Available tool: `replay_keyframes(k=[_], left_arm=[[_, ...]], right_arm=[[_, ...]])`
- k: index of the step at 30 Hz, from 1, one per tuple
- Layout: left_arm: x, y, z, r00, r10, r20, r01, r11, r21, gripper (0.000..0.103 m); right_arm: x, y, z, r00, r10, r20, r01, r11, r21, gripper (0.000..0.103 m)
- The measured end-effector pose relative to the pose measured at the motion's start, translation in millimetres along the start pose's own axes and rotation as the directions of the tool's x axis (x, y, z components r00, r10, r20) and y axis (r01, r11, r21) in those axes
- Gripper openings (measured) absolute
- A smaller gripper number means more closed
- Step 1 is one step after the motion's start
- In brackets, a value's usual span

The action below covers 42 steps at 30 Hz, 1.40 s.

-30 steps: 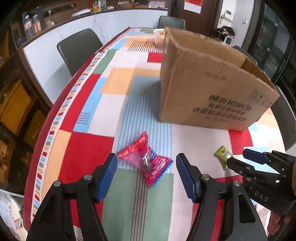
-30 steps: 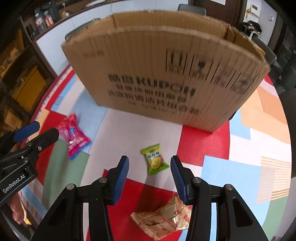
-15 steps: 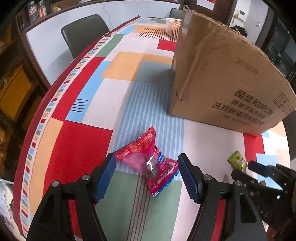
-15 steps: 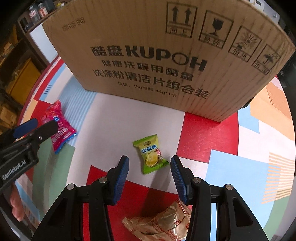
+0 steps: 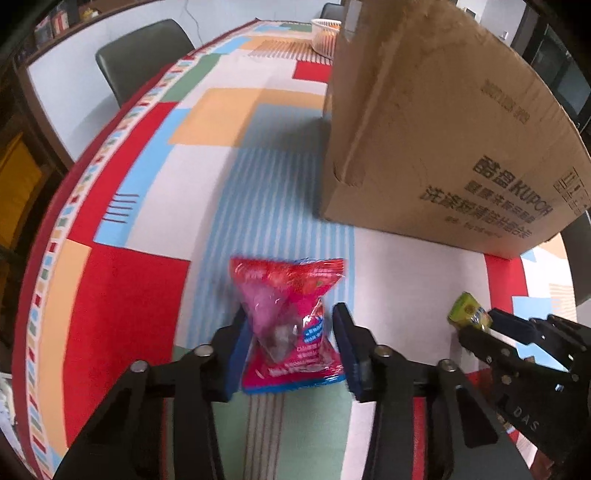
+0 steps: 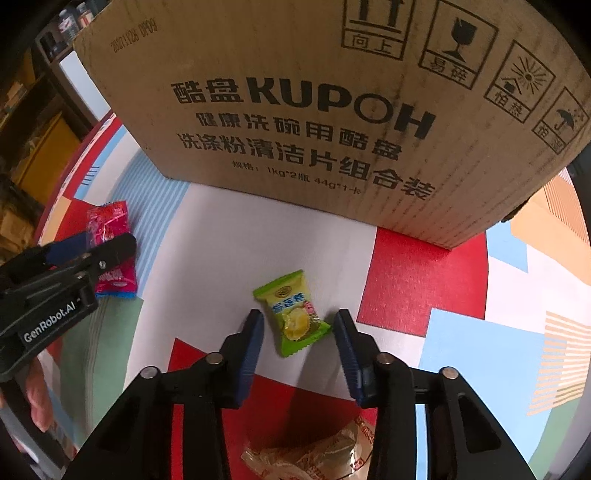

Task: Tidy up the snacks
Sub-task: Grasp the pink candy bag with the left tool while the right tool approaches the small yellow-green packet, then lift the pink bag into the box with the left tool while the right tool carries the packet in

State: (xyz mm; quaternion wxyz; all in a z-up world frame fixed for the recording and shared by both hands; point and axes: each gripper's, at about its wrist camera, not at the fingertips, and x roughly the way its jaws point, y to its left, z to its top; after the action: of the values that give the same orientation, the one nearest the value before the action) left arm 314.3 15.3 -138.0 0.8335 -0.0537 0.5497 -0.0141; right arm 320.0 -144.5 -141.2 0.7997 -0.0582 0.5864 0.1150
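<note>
So I'm working both tongs at once here, pointing them steeply down at the surface [image 5: 122, 302] with its patchwork cloth of red, blue, orange and green blocks. My left tongs [image 5: 288, 343] are closing around the crinkly red and pink plastic snack packet with the blue bottom edge [image 5: 291, 325]; the packet is sitting between the blue pads, its left side is touching the left pad and bunching up a bit, while a sliver of gap is showing by the right pad. In the right wrist view that packet [image 6: 109, 229] is lying off to the left, partly hidden behind the left tongs [image 6: 92, 247]. My right tongs [image 6: 297, 339] are closing too, with the small green plastic candy packet with a yellow fruit picture [image 6: 291, 314] lying flat and slanted between the pads, and I'm seeing cloth on both sides of it, so nothing is pressing on it yet. Just below it, near the bottom edge, a crumpled gold foil wrapper [image 6: 314, 454] is lying on the red patch. The big brown cardboard box with black KUPOH lettering [image 6: 332, 110] is standing right behind both snacks. Further back a white basket [image 5: 327, 33] is peeking out beside the box, and a dark chair [image 5: 144, 55] is standing at the surface's edge.
</note>
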Motion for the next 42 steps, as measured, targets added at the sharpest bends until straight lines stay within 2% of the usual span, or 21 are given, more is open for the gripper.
replay_keyframes(k=[3,5,10,27,34,42], left_arm=[[0.1,-4.2,-3.5,1.0,-0.012,0.0,0.012,1.0,0.011,0.037],[-1.2,-8.0,-5.5,1.0,-0.023,-0.003,0.023,0.999,0.024,0.033],[-5.3,-16.4,-10.2,0.999,-0.048,-0.002,0.048,0.997,0.052,0.032],[-36.6,-28.4,-17.4,0.995,-0.084,0.054,0.079,0.993,0.092,0.032],[-63.8,-33.8,-16.0,0.988,-0.104,0.118,0.09,0.989,0.118,0.032],[-98.8,-43.7,-12.0,0.971,-0.13,0.198,0.101,0.983,0.15,0.032]], right_arm=[[0.7,3.3,3.6,1.0,-0.005,0.007,0.006,1.0,-0.012,0.031],[1.6,1.4,9.1,1.0,0.002,0.013,-0.001,1.0,-0.006,0.031],[-5.6,-10.6,4.4,1.0,0.014,0.026,-0.015,1.0,0.002,0.03],[-26.7,-20.9,-10.0,0.998,0.027,0.056,-0.027,1.0,-0.003,0.029],[-54.5,-23.7,-11.2,0.992,0.028,0.125,-0.029,1.0,0.005,0.029],[-96.1,-29.0,-17.1,0.974,0.035,0.222,-0.041,0.999,0.023,0.029]])
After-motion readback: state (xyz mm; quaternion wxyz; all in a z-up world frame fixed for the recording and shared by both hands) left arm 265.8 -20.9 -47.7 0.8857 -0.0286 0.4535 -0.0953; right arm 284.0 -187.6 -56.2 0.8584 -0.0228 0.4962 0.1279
